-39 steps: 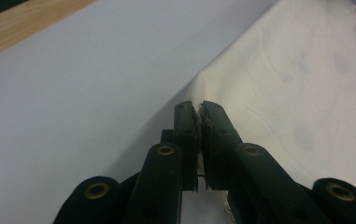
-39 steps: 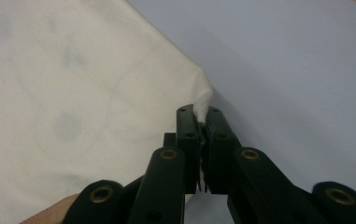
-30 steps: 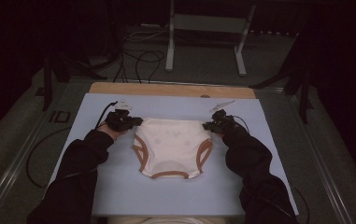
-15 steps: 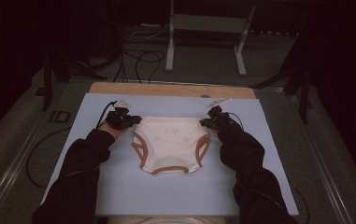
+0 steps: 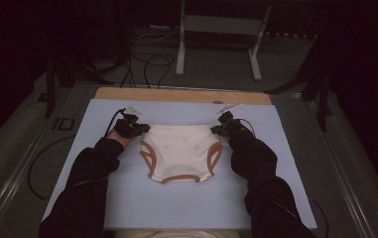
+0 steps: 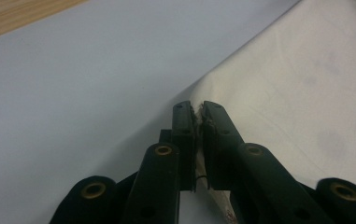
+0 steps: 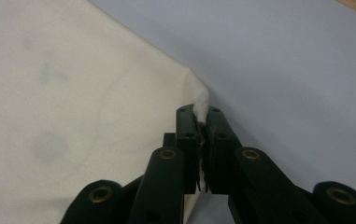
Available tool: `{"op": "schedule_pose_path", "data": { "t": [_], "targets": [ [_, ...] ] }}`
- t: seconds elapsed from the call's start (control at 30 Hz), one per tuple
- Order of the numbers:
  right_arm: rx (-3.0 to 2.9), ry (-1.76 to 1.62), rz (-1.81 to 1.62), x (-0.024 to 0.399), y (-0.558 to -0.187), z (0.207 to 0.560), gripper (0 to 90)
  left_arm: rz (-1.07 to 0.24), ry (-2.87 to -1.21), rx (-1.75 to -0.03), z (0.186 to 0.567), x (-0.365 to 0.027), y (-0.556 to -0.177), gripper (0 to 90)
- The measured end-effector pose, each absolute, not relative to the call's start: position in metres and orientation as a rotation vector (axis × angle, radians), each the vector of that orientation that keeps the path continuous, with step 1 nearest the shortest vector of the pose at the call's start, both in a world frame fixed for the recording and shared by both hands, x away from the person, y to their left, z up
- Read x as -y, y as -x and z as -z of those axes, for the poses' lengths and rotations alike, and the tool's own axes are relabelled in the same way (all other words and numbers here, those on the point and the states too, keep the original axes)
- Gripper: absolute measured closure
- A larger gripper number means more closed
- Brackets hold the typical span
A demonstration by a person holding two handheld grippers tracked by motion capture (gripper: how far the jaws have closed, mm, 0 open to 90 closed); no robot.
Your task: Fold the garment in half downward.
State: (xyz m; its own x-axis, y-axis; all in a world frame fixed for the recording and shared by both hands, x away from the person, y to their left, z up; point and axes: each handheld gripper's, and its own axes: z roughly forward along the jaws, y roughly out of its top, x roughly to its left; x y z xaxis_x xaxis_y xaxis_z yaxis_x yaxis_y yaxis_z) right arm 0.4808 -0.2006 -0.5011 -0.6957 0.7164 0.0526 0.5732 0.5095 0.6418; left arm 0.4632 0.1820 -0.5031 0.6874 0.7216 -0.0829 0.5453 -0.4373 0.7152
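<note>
We are working on a pale blue mat [image 5: 176,203] laid over a light wooden tabletop [image 5: 176,94], in a dark room with a grey carpeted floor [image 5: 216,64], black cables [image 5: 147,64] and a grey metal stand [image 5: 221,25] beyond the far edge. Past both grippers the mat runs on bare to that wooden strip, and on the outer side of each gripper it lies bare out to the mat's side edges. Our left gripper [image 5: 139,130] has its black jaws pressed together on the upper left corner of a cream cloth pair of baby pants with brown-trimmed leg openings [image 5: 181,148]; in the left gripper view [image 6: 198,112] the fabric is pinched between the pads. Our right gripper [image 5: 220,130] is clamped on the upper right corner, where a tuft of cloth [image 7: 201,103] pokes up between its jaws [image 7: 199,116]. The pants lie flat on the mat between the two grippers, waistband stretched from one to the other, crotch toward us.
</note>
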Motion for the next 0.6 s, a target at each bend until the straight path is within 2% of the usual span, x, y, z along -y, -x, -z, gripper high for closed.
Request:
{"op": "schedule_pose_path", "data": {
  "t": [0.43, 0.47, 0.57, 0.6],
  "targets": [
    [-2.532, -1.117, -0.945, 0.2027, -0.4821, 0.5012, 84.6, -0.300, -2.133, -0.987, 0.5056, -0.1803, -0.4668, 82.4],
    [-2.534, -1.121, -0.947, 0.2029, -0.4824, 0.5015, 82.1, -0.309, -2.131, -0.997, 0.5054, -0.1806, -0.4666, 80.8],
    [-2.528, -1.112, -0.932, 0.2027, -0.4816, 0.5019, 67.1, -0.340, -2.131, -1.027, 0.5036, -0.1821, -0.4665, 63.4],
    [-2.524, -1.112, -0.937, 0.2031, -0.4815, 0.5016, 62.1, -0.325, -2.122, -1.032, 0.5027, -0.1837, -0.4666, 60.0]
  ]
}}
